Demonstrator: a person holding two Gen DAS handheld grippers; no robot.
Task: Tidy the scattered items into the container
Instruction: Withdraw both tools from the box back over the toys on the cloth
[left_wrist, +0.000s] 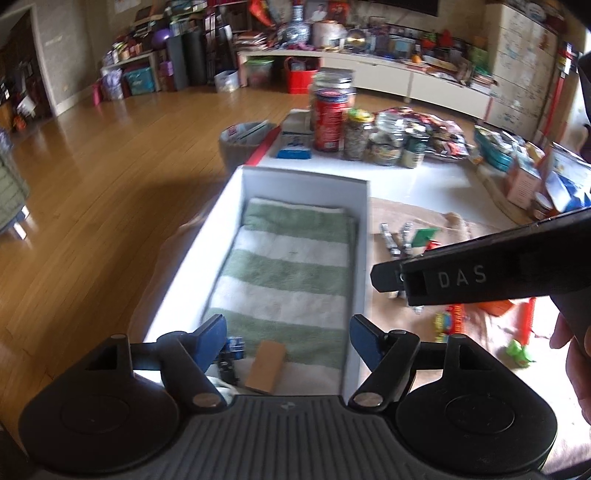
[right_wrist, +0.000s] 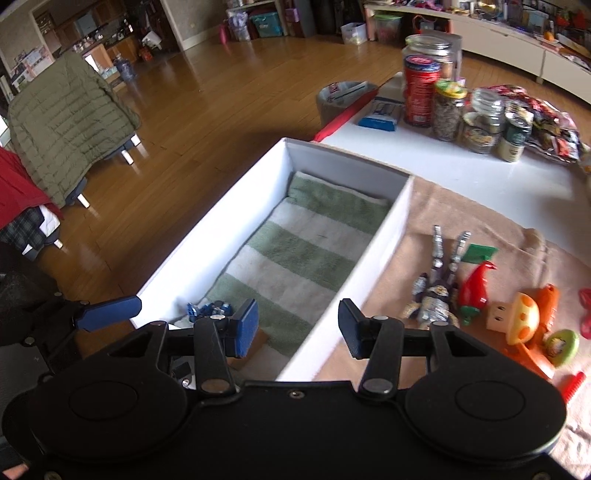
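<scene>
White cardboard forms the container (right_wrist: 218, 229), a long open box sitting along the left edge of the table (right_wrist: 443, 166), lined with a green-and-white striped towel (right_wrist: 306, 251). At the box's near end lie a small blue toy (right_wrist: 208, 309) on the towel's left side and a flat brown block (left_wrist: 266, 365) just beside it. The left gripper (left_wrist: 288, 339) hovers over that near end with its blue-padded fingers (left_wrist: 212, 339) spread wide and nothing between them. The right gripper (right_wrist: 298, 326) hangs above the box's right wall, its fingers likewise parted and empty; in the left wrist view its black body crosses in from the right, over the cloth. To the right of the box a tan cloth (right_wrist: 480, 221) covers the table's near part, and the scattered items rest on it: a silver-and-purple robot figure (right_wrist: 436, 288) nearest the box wall, a green card (right_wrist: 478, 254) touching its far end, a red pepper-shaped toy (right_wrist: 474, 291) just beside it, then a yellow-capped mushroom toy (right_wrist: 517, 319), an orange toy (right_wrist: 545, 314) behind it and a green round toy (right_wrist: 561, 343) toward the near right edge. Along the table's far edge stand a red can (right_wrist: 419, 92), several glass jars (right_wrist: 448, 112) and a blue-and-white packet (right_wrist: 382, 114).
</scene>
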